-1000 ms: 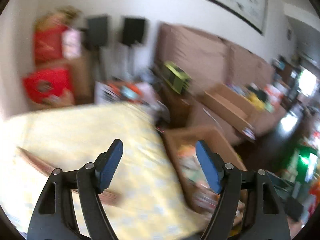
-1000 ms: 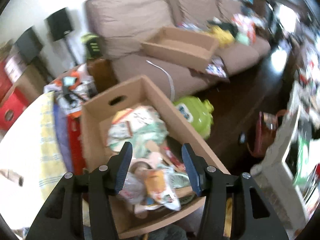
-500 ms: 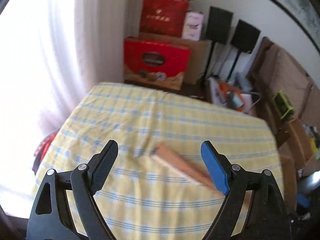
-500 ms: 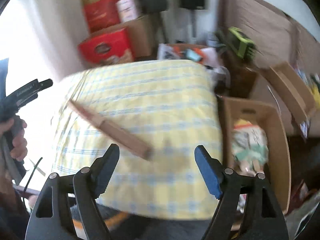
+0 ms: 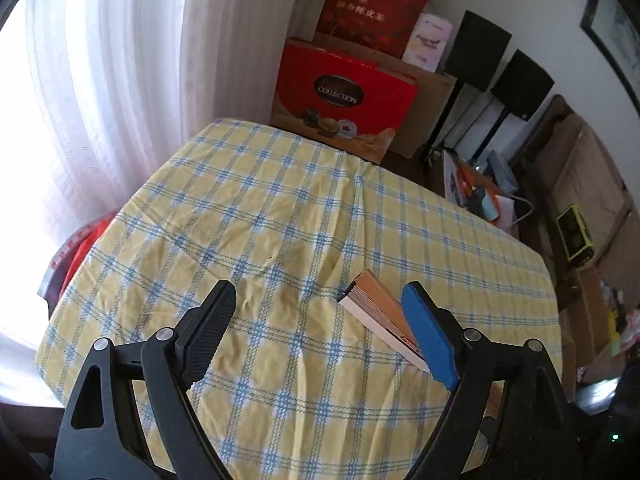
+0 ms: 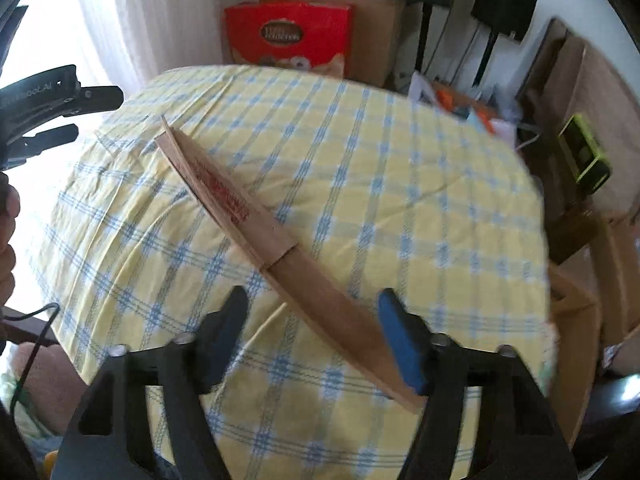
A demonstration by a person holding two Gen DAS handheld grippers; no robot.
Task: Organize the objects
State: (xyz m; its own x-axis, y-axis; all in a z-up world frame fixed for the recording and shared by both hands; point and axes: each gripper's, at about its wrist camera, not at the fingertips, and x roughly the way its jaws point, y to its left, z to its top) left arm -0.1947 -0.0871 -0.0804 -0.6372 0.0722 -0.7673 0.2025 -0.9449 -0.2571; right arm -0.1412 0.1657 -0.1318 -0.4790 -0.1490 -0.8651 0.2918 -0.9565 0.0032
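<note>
Left gripper (image 5: 318, 326) spread wide over the desk (image 5: 280, 208), nothing pinched; right gripper (image 6: 314, 334) spread too, jaws just closing in, the box (image 6: 256, 220) passing between its pads untouched. Long, flat and tan with red print, it lies diagonally near the front edge, checked cloth bare around. Beyond: curtain (image 5: 120, 60), red cartons (image 5: 344, 88), speakers (image 5: 520, 84).

Long flat tan packet (image 6: 264, 236), red print on top, lying diagonally on checked counter (image 6: 360, 168), 10-to-4 o'clock.

Window: we see white sheer curtains (image 5: 120, 80), brightly backlit.
Table: yellow-blue checked cloth (image 5: 280, 208).
Right wall: brown sofa (image 5: 588, 168).
</note>
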